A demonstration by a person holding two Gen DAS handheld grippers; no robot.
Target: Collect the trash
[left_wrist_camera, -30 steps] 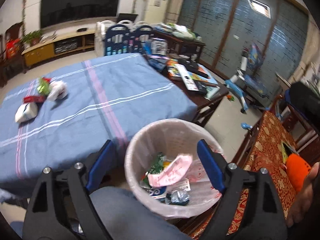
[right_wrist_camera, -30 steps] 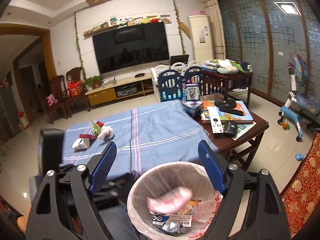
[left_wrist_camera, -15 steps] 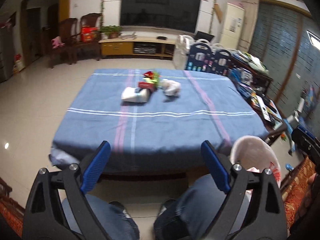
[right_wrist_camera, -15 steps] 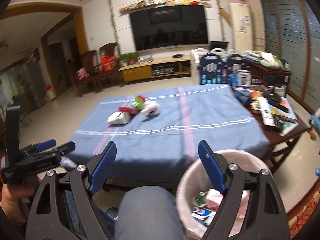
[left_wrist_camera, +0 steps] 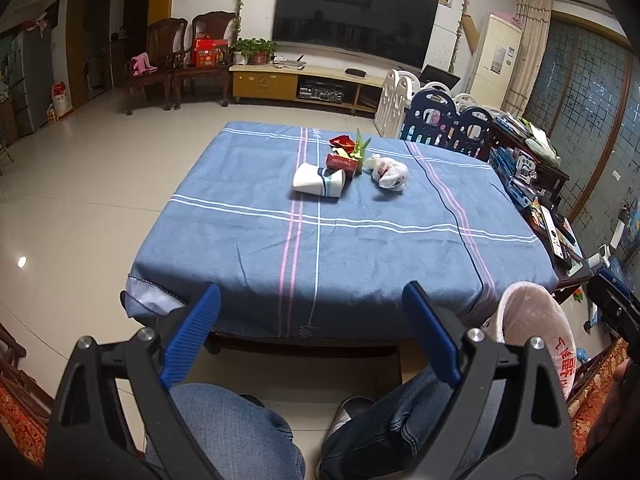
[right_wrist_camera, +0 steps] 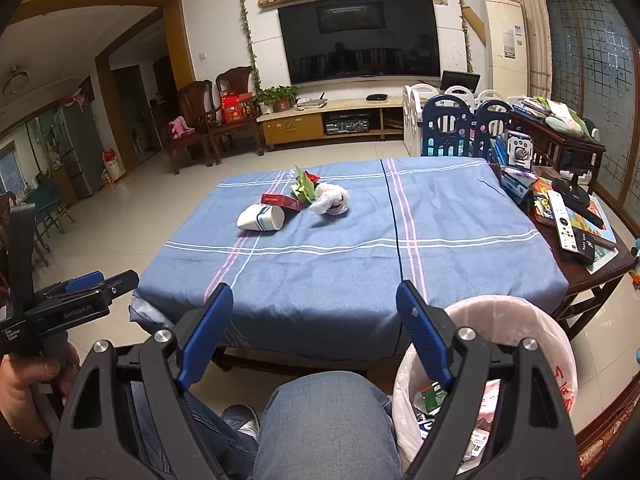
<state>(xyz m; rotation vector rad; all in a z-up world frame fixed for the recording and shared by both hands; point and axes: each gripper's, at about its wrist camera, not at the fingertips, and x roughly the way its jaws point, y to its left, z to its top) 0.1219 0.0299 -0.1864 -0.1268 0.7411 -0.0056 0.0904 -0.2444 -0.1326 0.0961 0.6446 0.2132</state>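
Trash (left_wrist_camera: 346, 164) lies well beyond both spread, empty claws.

The blue striped cloth-covered surface (right_wrist_camera: 344, 264) lies bare from its near edge up to the tipped white paper cup (right_wrist_camera: 261, 219); beyond that cup, wrappers crowd together.

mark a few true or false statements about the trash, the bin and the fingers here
1. A white paper cup lies on its side on the blue tablecloth. True.
2. The left gripper holds a wrapper between its fingers. False: nothing is between them; they stand open.
3. The lined trash bin already holds trash. True.
4. The white plastic bag sits inside the bin. False: it lies on the tablecloth beside the cup.
5. The right gripper is shut. False: it is open and empty.
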